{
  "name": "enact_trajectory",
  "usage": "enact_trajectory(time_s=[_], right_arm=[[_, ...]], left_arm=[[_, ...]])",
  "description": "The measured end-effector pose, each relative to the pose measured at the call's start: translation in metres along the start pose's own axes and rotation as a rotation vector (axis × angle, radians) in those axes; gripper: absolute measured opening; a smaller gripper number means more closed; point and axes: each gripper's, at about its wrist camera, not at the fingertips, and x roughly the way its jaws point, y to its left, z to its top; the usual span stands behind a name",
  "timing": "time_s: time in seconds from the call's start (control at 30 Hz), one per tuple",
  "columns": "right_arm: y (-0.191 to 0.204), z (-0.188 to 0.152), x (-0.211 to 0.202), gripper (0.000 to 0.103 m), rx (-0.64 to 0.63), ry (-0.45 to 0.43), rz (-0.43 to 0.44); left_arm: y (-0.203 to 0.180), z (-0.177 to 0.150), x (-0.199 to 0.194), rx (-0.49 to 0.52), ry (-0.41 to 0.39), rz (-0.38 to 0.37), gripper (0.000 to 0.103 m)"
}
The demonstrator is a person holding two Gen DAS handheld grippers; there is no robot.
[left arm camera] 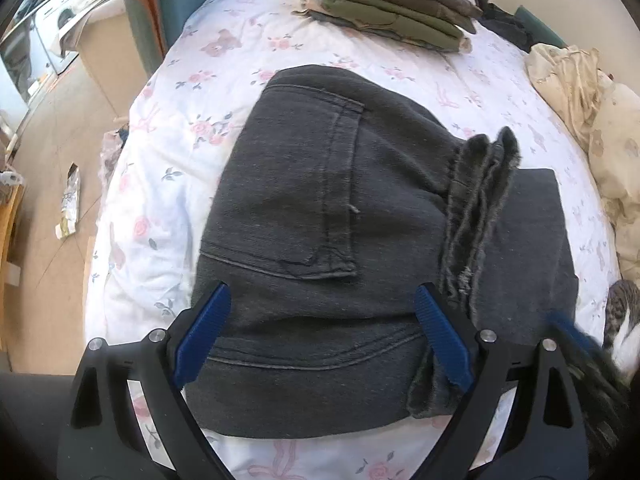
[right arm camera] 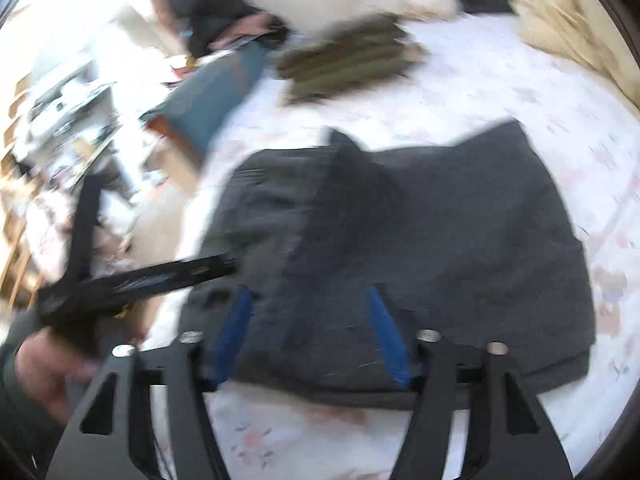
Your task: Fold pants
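Left gripper (left arm camera: 322,332) spread wide, blue fingers (left arm camera: 206,334) apart over the dark grey pants (left arm camera: 304,208), gripping nothing. Right gripper (right arm camera: 310,334) released too, fingers (right arm camera: 384,336) parted above the same cloth, though that view is blurred. Pants lie folded on the floral bedsheet (left arm camera: 208,88), frayed hems (left arm camera: 476,208) stacked across them. Olive folded clothes (left arm camera: 392,8) sit further back

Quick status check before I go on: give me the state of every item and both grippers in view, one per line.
Dark grey denim pants: folded over, lying flat on bed, frayed hems on top.
Left gripper: open, above the pants, holding nothing.
Right gripper: open, over the pants, view blurred.
Olive green garments: folded, stacked at far end.
White floral bedsheet: spread, slightly wrinkled.
Cream blanket: crumpled at bed's edge.
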Motion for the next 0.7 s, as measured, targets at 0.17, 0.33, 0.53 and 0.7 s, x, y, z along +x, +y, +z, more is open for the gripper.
enact_trajectory(time_s=[0.17,0.33,0.53,0.7], right_arm=[[-0.007,-0.013,0.048,0.043,0.080,0.155,0.010],[-0.044,0.002,-0.010,0.043,0.229,-0.018,0.057],[-0.154,-0.012,-0.072,0.068,0.595,-0.215,-0.144],[-0.221,-0.051,-0.059,0.068,0.922,-0.175,-0.072]], left_arm=[[-0.029,-0.006,-0.003,0.113,-0.054,-0.011,0.092],[-0.049,-0.007,0.002,0.132,-0.044,-0.071,0.092],[-0.070,-0.006,0.020,0.176,-0.007,-0.036,0.092],[-0.063,-0.004,0.047,0.142,0.070,0.037,0.092]])
